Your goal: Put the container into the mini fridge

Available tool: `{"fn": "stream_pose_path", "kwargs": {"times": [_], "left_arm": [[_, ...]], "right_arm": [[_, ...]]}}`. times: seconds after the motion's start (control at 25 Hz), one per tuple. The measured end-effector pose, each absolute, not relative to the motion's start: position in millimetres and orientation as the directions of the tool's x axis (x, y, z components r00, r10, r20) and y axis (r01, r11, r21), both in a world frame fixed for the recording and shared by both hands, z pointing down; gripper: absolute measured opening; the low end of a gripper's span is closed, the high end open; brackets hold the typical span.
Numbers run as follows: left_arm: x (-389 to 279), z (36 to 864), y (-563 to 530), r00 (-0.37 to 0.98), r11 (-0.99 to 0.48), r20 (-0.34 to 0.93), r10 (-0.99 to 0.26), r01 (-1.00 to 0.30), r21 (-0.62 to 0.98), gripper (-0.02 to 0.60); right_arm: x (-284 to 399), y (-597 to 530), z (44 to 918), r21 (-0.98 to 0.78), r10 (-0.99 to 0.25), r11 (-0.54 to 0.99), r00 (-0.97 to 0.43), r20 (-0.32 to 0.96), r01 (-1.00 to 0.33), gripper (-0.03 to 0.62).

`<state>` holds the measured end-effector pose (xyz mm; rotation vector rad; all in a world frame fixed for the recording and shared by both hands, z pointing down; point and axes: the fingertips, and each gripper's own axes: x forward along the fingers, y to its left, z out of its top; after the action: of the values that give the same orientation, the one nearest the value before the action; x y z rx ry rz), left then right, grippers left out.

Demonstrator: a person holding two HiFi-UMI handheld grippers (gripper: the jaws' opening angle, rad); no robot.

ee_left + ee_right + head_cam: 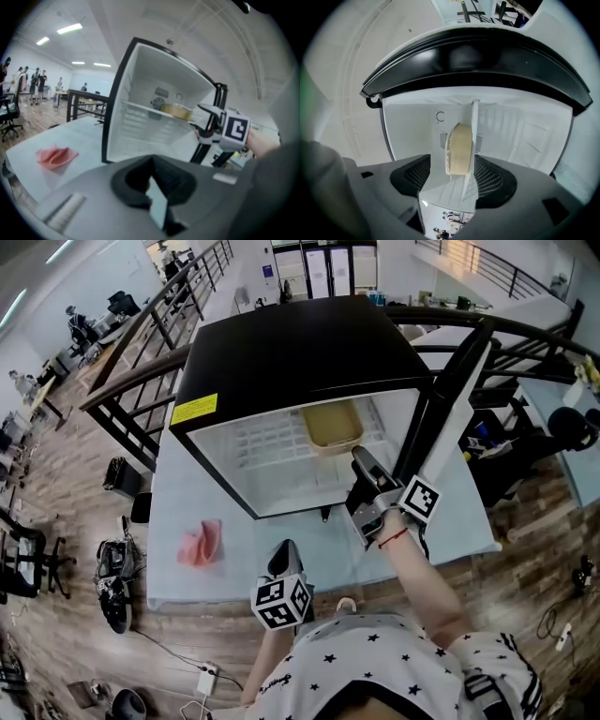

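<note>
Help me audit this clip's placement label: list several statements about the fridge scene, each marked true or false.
1. The container sits on the shelf inside the mini fridge. True.
2. The mini fridge is closed. False: its door stands open.
3. The right gripper clamps the container. False: its jaws stand apart, pressing on nothing.
4. A pink cloth lies on the table beside the fridge. True.

Yellow label [194, 410] on mini fridge [281, 352], print illegible.
</note>
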<state>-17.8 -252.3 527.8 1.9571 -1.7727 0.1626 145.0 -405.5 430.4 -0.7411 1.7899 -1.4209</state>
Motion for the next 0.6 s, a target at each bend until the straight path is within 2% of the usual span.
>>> {"fn": "stream_pose_path", "kwargs": {"times": [0.2,0.36,0.4,0.44,0.48,0.6], "left_arm": [[-18.9,526.0,-240.1,0.149,-0.036,0.405,-0.902,-0.961,0.273,0.006],[-18.4,523.8,-225.9,0.15,-0.036,0.403,-0.903,-0.96,0.278,0.006],[-18.3,523.4,-221.7,0.151,-0.037,0.403,-0.902,-0.96,0.278,0.006],[-18.2,523.3,-217.6,0.152,-0.037,0.405,-0.902,-0.96,0.279,0.006],[-17.9,523.5,-213.7,0.152,-0.036,0.407,-0.901,-0.959,0.28,0.007],[-14.9,524.1,-202.4,0.157,-0.036,0.414,-0.896,-0.958,0.285,0.007]], "right_arm": [[134.0,-377.2,431.3,-0.962,-0.76,0.267,-0.626,-0.172,-0.059,0.247],[127.2,-350.3,437.6,-0.931,-0.743,0.314,-0.659,-0.119,-0.187,0.244],[125.0,-343.0,439.2,-0.921,-0.742,0.319,-0.663,-0.096,-0.223,0.218],[123.3,-335.8,440.9,-0.909,-0.741,0.323,-0.667,-0.07,-0.263,0.148],[122.3,-329.0,442.2,-0.893,-0.74,0.331,-0.671,-0.044,-0.305,0.109],[122.3,-308.7,444.5,-0.818,-0.737,0.375,-0.676,0.022,-0.435,0.064]]}}
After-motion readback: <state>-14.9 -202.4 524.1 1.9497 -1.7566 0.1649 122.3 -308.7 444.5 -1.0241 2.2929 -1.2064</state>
